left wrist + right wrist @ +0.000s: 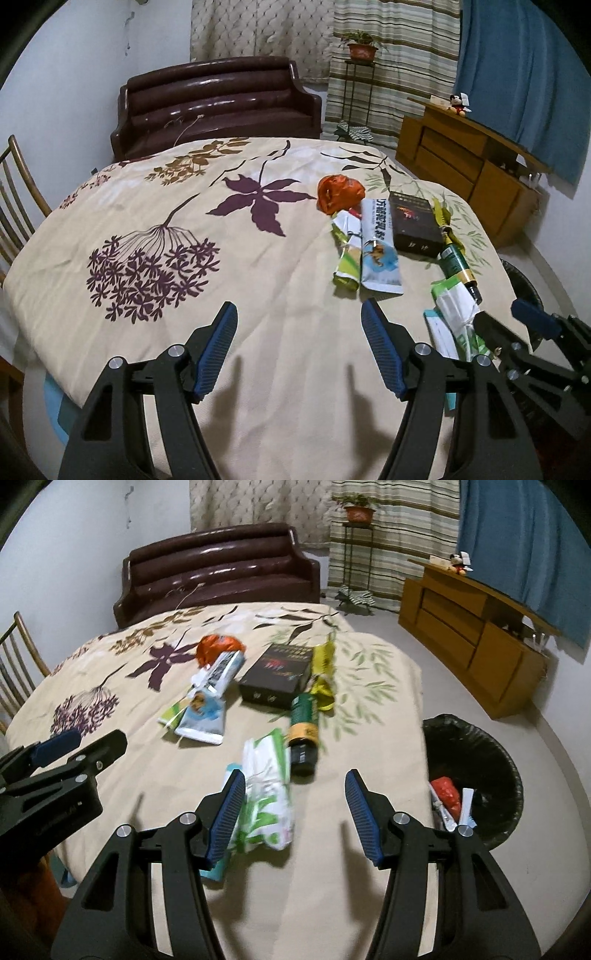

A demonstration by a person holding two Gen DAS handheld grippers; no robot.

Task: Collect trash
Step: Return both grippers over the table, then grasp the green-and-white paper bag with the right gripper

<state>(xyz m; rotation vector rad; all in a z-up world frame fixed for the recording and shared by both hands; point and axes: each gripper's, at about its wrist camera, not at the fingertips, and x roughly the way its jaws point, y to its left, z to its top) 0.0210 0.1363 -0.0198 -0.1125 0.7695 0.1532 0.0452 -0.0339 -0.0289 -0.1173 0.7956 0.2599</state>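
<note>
With both the left claw (299, 317) and right claw (295, 786) wide and empty, lower the right squarely astride the green-white packet (267, 794) (bin (480, 738) just beside the bench (332, 886)) before squeezing.

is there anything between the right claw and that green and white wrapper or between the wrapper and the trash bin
Nothing visible. The open right claw hangs just above the green and white wrapper, and only bare tablecloth separates it from the bin beside the table.

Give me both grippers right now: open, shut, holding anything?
Left gripper: open, holding nothing, only tablecloth between its jaws.
Right gripper: open, holding nothing; the green-and-white wrapper lies loose between its jaws.
</note>
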